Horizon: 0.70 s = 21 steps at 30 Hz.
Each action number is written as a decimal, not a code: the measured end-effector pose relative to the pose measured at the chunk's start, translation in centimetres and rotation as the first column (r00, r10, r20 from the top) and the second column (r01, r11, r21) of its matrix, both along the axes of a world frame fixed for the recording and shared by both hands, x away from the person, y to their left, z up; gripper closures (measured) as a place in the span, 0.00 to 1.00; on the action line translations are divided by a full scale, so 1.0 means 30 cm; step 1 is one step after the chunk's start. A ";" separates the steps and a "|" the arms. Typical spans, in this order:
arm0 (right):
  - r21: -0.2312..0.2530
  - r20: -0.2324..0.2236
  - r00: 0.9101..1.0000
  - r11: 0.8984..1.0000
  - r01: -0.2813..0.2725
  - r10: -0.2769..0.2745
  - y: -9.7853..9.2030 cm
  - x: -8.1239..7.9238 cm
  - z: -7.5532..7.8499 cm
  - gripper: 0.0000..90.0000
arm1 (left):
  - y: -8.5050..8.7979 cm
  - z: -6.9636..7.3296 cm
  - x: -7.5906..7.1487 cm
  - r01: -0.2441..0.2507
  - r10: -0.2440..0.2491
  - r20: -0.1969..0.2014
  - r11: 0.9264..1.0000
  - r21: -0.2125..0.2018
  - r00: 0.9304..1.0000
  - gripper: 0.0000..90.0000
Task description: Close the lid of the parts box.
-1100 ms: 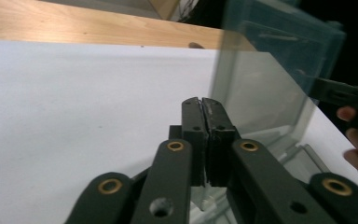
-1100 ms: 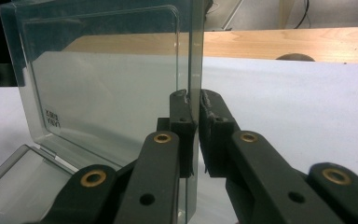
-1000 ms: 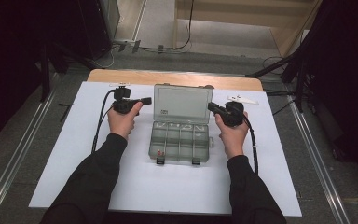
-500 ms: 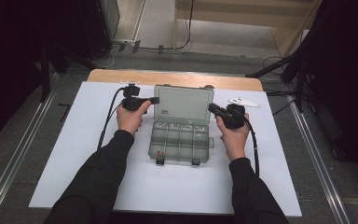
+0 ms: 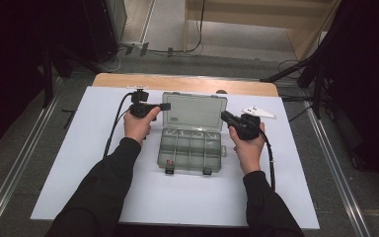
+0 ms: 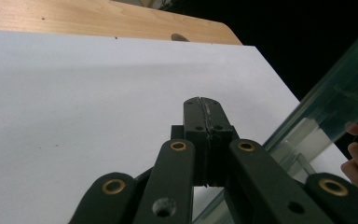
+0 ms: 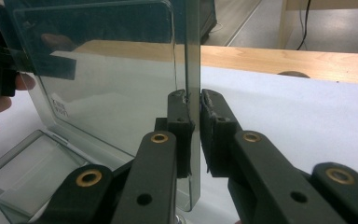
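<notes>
A clear plastic compartment box (image 5: 191, 153) lies in the middle of the white sheet, its lid (image 5: 195, 111) standing raised at the back. My right gripper (image 5: 225, 116) is at the lid's right edge. In the right gripper view its jaws (image 7: 196, 100) are shut on that edge of the lid (image 7: 102, 70), one pad on each face. My left gripper (image 5: 165, 106) points at the lid's left edge with its tip against or just beside it. Its jaws (image 6: 200, 100) are shut with nothing between them, and the lid (image 6: 335, 93) rises at the right.
A small white object (image 5: 258, 112) lies on the sheet right of the box. The white sheet (image 5: 79, 163) covers a wooden table whose bare edge (image 5: 187, 84) shows at the back. Dark stands and cables lie on the floor beyond it.
My left gripper has edged right, closer to the lid's left edge. The right gripper and the lid have stayed where they were.
</notes>
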State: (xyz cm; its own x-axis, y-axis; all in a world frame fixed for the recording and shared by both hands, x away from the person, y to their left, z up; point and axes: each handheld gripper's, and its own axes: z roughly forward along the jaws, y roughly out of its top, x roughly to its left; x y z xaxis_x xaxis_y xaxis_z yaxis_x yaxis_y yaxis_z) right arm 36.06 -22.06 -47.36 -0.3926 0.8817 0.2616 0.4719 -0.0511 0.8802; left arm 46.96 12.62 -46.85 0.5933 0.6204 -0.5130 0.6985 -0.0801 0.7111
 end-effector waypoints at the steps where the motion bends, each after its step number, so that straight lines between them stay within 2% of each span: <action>1: 0.000 -0.001 1.000 1.000 -0.004 0.004 -0.002 -0.001 0.000 0.93 | -0.001 0.000 -0.001 -0.001 0.001 0.000 1.000 0.000 1.000 1.00; 5: 0.014 -0.003 1.000 1.000 -0.019 0.019 -0.010 -0.001 -0.002 0.90 | -0.001 0.005 -0.005 0.006 -0.006 0.007 1.000 0.000 1.000 1.00; 8: 0.035 -0.005 1.000 0.999 -0.019 0.019 -0.021 -0.007 -0.001 0.79 | 0.001 0.010 -0.008 0.016 -0.016 0.010 1.000 -0.005 1.000 1.00; 10: 0.056 -0.001 1.000 0.998 -0.015 0.015 -0.034 -0.016 0.001 0.71 | 0.004 0.015 -0.012 0.028 -0.028 0.027 1.000 -0.001 0.999 1.00; 12: 0.080 0.007 1.000 0.997 -0.011 0.011 -0.049 -0.031 0.005 0.68 | 0.004 0.020 -0.016 0.036 -0.035 0.030 0.999 -0.007 0.999 1.00; 14: 0.100 0.019 1.000 0.995 -0.018 0.016 -0.068 -0.050 0.011 0.67 | 0.007 0.023 -0.019 0.048 -0.048 0.035 0.999 -0.005 0.998 1.00; 17: 0.079 0.015 1.000 0.996 -0.028 0.027 -0.088 -0.075 0.019 0.69 | 0.008 0.029 -0.027 0.058 -0.057 0.041 0.998 -0.003 0.998 1.00; 21: 0.065 -0.005 1.000 0.998 -0.008 0.008 -0.107 -0.087 0.025 0.80 | 0.007 0.035 -0.042 0.061 -0.061 0.050 0.998 -0.009 0.997 1.00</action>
State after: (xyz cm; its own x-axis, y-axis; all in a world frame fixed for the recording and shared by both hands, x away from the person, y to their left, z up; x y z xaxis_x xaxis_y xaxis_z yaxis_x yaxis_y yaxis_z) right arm 33.45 -25.26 -46.60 -0.3982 0.8594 0.3207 0.4776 -0.1043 0.8724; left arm 45.69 12.84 -45.80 0.6546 0.5770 -0.4884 0.6565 -0.1136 0.7457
